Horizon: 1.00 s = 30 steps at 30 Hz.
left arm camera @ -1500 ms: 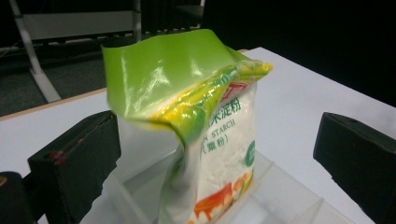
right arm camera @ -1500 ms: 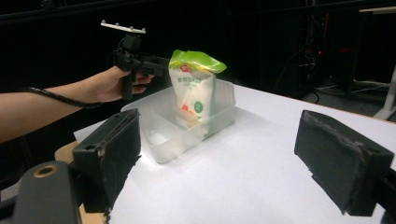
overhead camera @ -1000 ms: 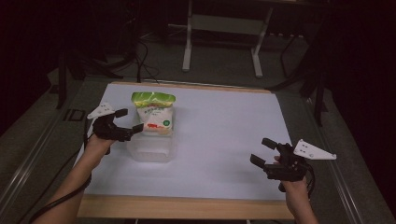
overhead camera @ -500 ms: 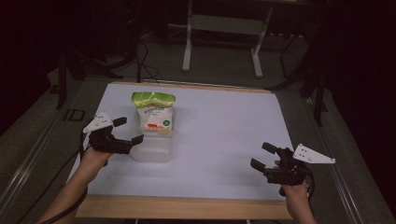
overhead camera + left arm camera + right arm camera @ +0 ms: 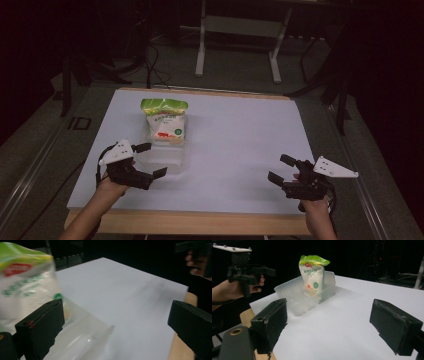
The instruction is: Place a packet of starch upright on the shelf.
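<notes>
My left claw [image 5: 150, 161] is hanging with its jaws spread wide and empty, just beside the near end of the clear plastic tub [image 5: 167, 150]. My right claw [image 5: 281, 170] is gaping wide too, well apart near the table's [image 5: 240, 130] right front corner. I'm seeing the green-topped bag [image 5: 165, 121] standing upright in the tub's far end.
</notes>
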Tool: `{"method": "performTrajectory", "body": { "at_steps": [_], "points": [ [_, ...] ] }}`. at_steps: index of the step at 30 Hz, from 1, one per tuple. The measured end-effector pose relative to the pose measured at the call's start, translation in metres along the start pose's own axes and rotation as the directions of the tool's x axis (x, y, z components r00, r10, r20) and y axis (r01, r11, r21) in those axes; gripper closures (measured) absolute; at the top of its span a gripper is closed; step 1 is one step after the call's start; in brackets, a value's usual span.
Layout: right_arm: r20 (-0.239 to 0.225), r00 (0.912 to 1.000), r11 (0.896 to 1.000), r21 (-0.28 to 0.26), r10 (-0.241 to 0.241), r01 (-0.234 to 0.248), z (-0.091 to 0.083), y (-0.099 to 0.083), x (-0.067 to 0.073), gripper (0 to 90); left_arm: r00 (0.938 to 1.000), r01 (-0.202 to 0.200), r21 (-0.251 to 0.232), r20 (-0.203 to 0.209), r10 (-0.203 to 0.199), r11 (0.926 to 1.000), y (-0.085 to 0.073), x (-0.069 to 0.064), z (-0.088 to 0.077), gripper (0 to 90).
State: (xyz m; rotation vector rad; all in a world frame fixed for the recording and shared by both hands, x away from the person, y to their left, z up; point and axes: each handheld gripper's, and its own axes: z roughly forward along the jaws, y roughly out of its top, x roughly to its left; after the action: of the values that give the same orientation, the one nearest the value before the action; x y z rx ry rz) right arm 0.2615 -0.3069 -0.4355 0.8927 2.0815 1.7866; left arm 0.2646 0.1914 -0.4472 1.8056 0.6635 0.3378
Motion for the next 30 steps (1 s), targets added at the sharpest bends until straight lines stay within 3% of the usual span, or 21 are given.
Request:
{"method": "performTrajectory", "body": {
  "at_steps": [9, 13, 16, 30],
  "points": [
    [0.011, 0.9999, 1.0, 0.01, -0.008, 0.008, 0.001, -0.004, 0.0, 14.4, 0.9955, -0.017, -0.008, 0.093, 0.018, 0.9998, 0.001, -0.025, 0.013, 1.1],
    [0.016, 0.9996, 0.999, 0.028, -0.022, 0.021, 0.004, -0.006, 0.001, 14.5, 0.9928, -0.045, 0.011, 0.112, 0.044, 0.9989, -0.003, -0.033, 0.021, 1.1],
    [0.015, 0.9992, 0.998, 0.046, -0.037, 0.037, 0.008, -0.01, 0.002, 14.4, 0.9904, -0.043, 0.015, 0.132, 0.041, 0.9989, -0.007, -0.036, 0.026, 1.1],
    [0.005, 0.9967, 0.992, 0.093, -0.081, 0.08, 0.019, -0.02, 0.007, 14.5, 0.9839, -0.084, 0.031, 0.161, 0.078, 0.996, -0.02, -0.043, 0.036, 1.1]
  ]
}}
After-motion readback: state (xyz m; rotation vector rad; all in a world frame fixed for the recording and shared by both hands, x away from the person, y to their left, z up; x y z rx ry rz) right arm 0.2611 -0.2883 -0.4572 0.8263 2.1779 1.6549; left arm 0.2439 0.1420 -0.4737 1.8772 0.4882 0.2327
